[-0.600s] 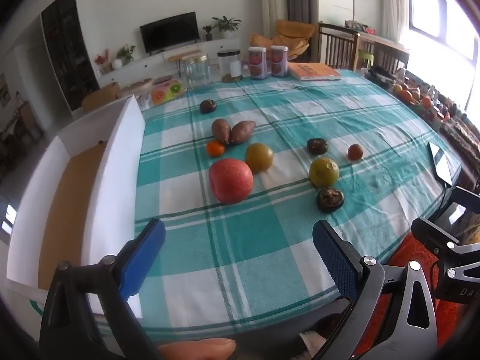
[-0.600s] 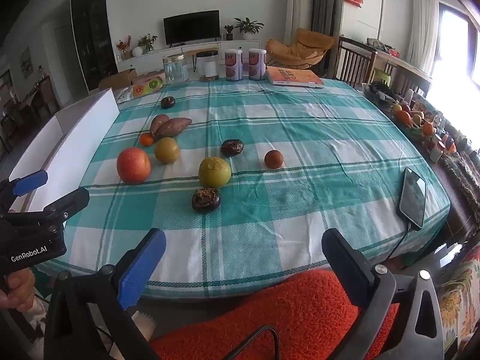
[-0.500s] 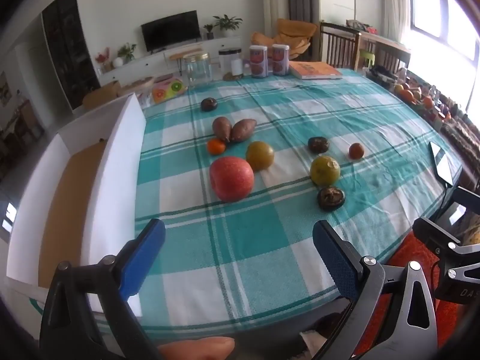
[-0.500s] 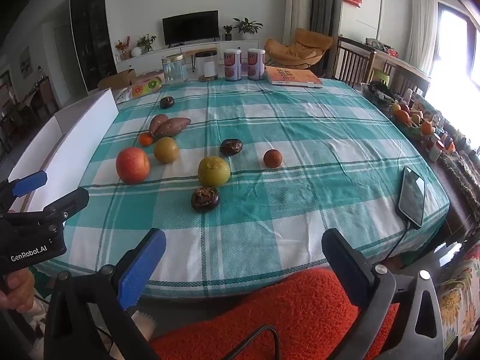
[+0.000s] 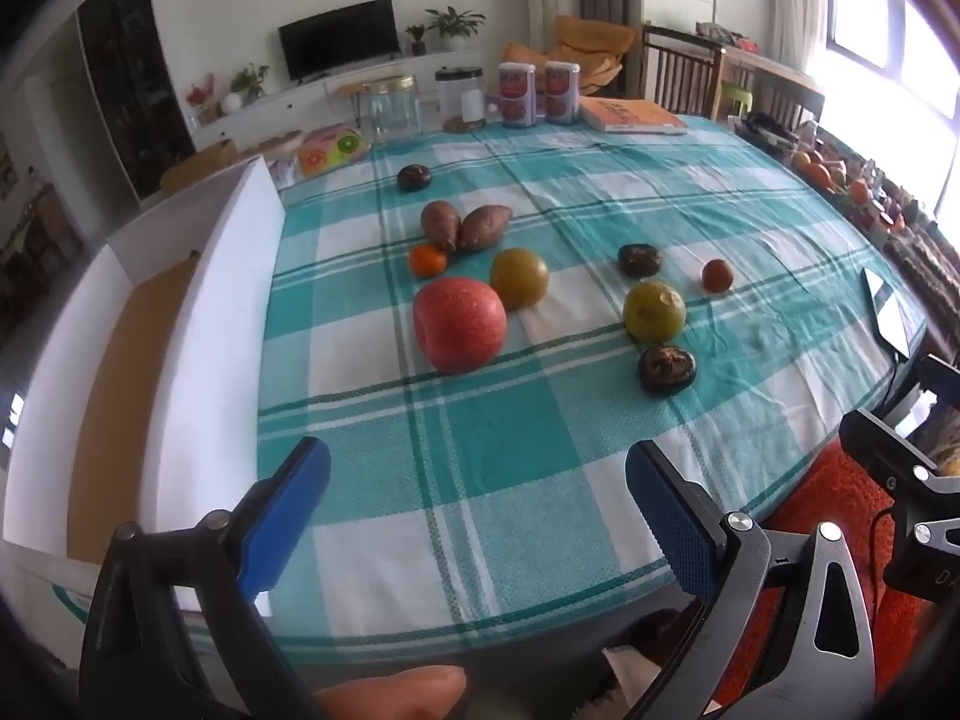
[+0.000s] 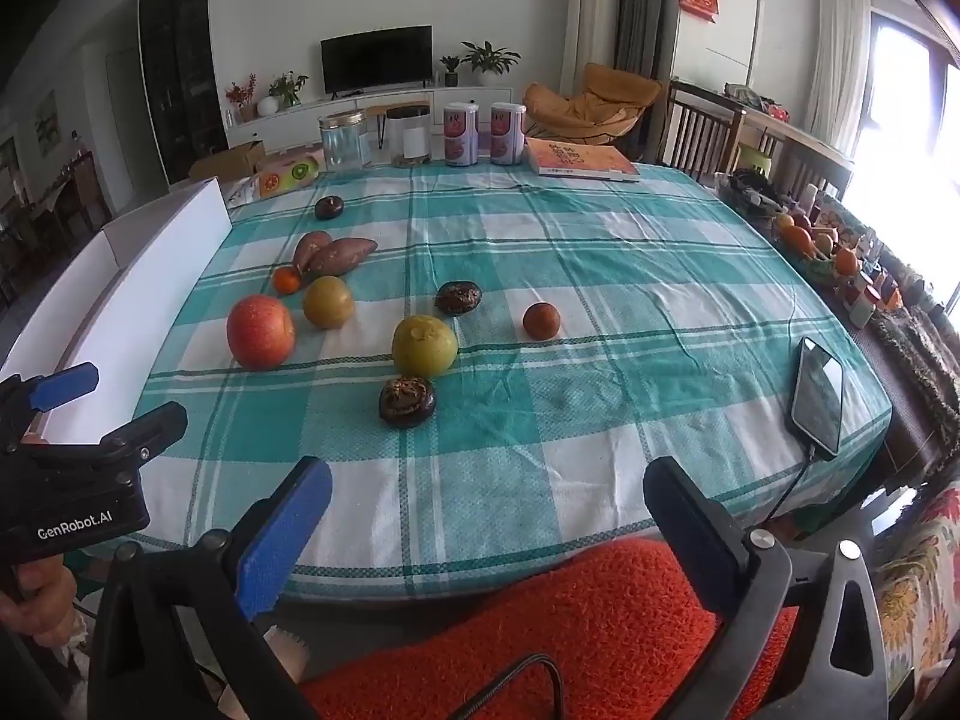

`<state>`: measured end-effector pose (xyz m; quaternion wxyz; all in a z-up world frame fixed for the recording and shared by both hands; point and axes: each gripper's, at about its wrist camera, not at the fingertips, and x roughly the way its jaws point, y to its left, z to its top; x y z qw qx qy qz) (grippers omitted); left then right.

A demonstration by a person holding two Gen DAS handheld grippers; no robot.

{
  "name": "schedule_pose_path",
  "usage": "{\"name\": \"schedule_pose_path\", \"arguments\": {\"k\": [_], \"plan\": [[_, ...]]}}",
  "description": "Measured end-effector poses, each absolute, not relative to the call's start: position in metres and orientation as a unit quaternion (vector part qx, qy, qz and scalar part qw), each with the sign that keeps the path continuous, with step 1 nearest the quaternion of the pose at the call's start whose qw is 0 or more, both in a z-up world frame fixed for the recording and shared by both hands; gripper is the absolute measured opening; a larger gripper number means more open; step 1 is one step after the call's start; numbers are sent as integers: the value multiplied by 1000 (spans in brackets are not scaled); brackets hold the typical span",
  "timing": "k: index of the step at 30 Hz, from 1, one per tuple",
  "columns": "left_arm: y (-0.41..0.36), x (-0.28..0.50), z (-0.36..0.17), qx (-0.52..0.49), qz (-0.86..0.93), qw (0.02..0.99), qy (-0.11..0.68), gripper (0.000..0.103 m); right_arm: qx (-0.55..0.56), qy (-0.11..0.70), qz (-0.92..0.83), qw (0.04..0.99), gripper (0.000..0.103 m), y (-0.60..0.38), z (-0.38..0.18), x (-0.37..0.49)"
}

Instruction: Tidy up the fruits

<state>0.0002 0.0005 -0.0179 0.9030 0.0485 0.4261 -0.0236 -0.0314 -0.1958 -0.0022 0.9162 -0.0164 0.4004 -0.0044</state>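
Two brown tapered sweet potatoes (image 5: 465, 226) lie touching near the desk's left edge, long axes converging toward the near edge. Just nearer sit a smooth red round apple (image 5: 459, 324) and other scattered fruits. The white open cardboard box (image 5: 222, 324) lines that left edge. The checked teal tablecloth (image 5: 480, 468) is bare along the near edge. Left tongs (image 5: 477, 516) and right tongs (image 6: 489, 531) gape released, empty.
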Motion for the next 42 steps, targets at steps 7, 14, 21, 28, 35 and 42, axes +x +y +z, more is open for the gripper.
{"name": "schedule_pose_path", "arguments": {"k": [7,14,21,28,35,42], "plan": [[0,1,-21,48,-26,901,431,100,-11,400,-10,916,103,-199,-2,-31],[-3,1,-25,54,-23,898,437,100,-12,403,-6,915,103,-198,-5,-32],[-4,1,-26,58,-23,896,440,100,-9,404,-9,915,103,-199,-7,-31],[-2,0,-27,53,-25,896,441,100,-8,408,-8,913,103,-198,-9,-30],[-5,1,-28,51,-27,893,446,100,-11,405,-4,914,103,-195,-10,-33],[-9,0,-28,54,-30,891,449,100,0,403,-2,915,103,-201,-11,-34]]}}
